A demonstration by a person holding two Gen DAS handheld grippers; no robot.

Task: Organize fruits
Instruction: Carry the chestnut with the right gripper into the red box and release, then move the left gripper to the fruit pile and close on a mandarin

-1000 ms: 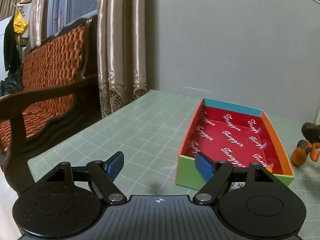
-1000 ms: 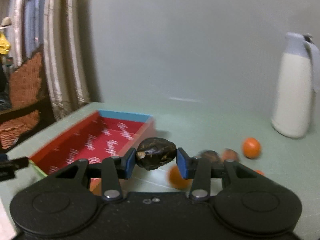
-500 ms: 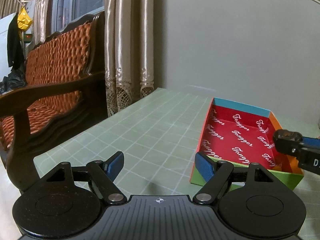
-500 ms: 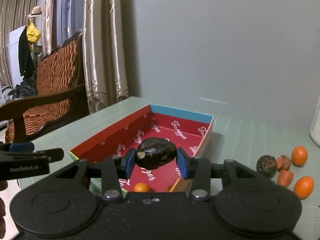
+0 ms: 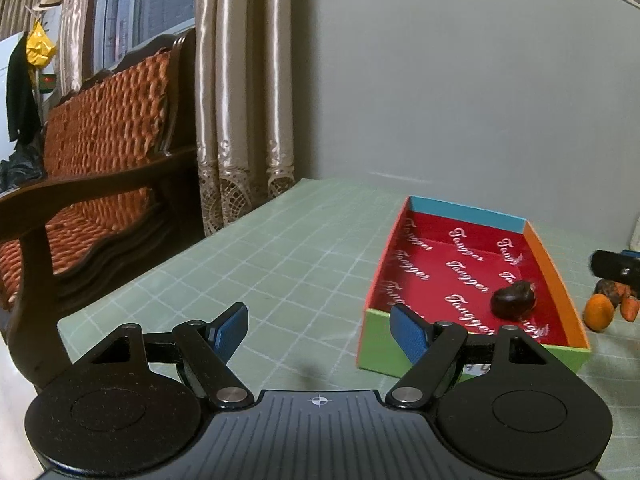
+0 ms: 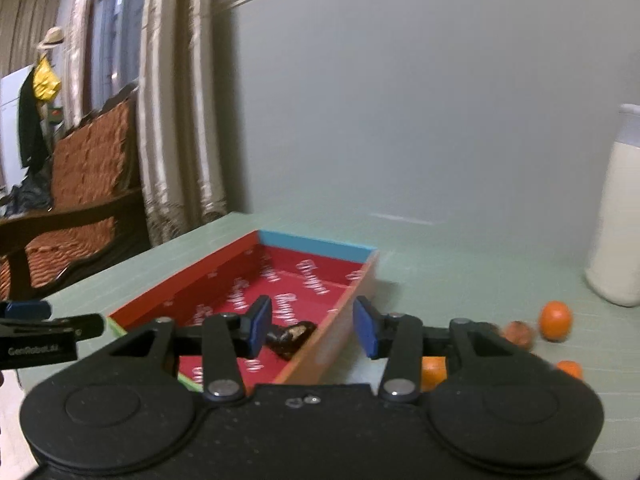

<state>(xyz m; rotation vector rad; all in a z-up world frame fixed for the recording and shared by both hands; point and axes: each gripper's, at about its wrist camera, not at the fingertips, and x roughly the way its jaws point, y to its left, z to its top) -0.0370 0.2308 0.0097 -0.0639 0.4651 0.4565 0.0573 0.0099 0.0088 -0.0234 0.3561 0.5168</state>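
The right gripper (image 6: 313, 330) hangs low over the near end of the box (image 6: 362, 254), its blue fingers (image 6: 261, 326) spread wide with nothing between them. Below and just behind the left finger, a dark brown fruit (image 6: 290, 338) lies on the red printed floor of the box, close to the orange side wall. This view is blurred, so finer detail of the fruit cannot be made out.

The left gripper (image 5: 318, 330) sits above the green gridded counter (image 5: 280, 264), just left of the box's green near wall (image 5: 378, 346). Its fingers (image 5: 230, 328) are also wide apart and hold nothing. From this side the same dark fruit (image 5: 513, 300) rests alone in the right half of the box (image 5: 466, 210), near the orange wall and apart from the green wall.

Outside the box, on the counter to its right, small orange fruits (image 6: 555, 319) and a darker reddish one (image 6: 519, 333) lie loosely grouped. A tall white jug (image 6: 618, 216) stands farther back on the right. A wooden bench with orange cushions (image 5: 96, 184) and beige curtains (image 5: 236, 100) fill the left background.
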